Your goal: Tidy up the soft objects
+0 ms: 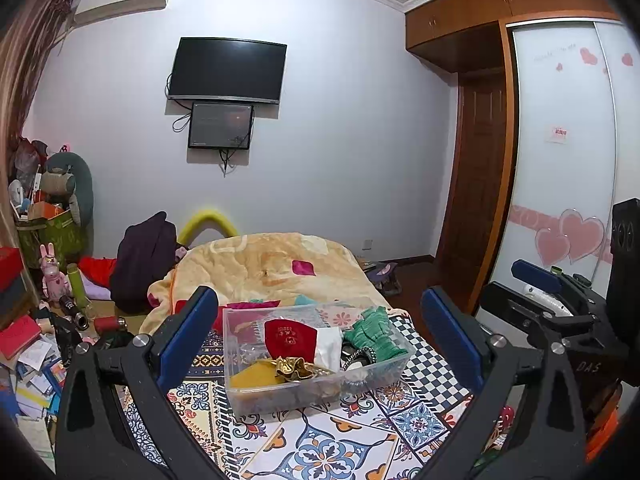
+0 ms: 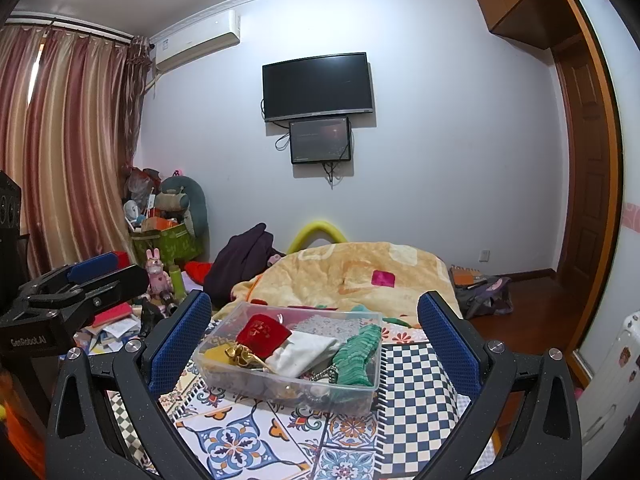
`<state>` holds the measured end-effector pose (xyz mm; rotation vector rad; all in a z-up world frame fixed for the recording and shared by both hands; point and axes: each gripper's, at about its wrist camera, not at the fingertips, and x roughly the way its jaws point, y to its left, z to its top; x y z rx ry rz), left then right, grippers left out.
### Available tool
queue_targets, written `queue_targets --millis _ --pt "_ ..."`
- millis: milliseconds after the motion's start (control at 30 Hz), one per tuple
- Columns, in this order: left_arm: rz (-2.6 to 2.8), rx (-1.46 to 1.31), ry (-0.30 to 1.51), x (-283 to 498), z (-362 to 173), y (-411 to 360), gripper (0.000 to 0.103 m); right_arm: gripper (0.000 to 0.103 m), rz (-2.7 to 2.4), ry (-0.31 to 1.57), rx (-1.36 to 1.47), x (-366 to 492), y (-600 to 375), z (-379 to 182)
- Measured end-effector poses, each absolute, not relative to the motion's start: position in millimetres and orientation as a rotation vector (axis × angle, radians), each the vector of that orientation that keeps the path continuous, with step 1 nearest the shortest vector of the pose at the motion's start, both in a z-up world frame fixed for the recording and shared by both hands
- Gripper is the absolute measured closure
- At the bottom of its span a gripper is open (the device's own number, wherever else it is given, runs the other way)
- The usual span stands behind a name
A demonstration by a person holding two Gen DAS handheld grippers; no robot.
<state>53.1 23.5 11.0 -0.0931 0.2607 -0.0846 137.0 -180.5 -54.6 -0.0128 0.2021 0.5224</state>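
Note:
A clear plastic bin stands on the patterned bed cover. It holds a red pouch, a white cloth, a green knitted piece, a yellow cloth and a gold pouch. My left gripper is open and empty, held short of the bin. My right gripper is open and empty, also short of the bin. Each gripper shows at the edge of the other's view.
A yellow blanket is heaped beyond the bin. A dark garment lies to its left. The floor at left is cluttered with books, bottles and toys. A wardrobe and door stand at right.

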Motion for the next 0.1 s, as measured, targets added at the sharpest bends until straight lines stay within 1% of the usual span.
queue_targets --millis 100 --pt "-0.091 -0.097 0.263 52.7 11.3 23.6 0.000 0.000 0.522 0.202 -0.014 136.6 -180.0 -54.7"
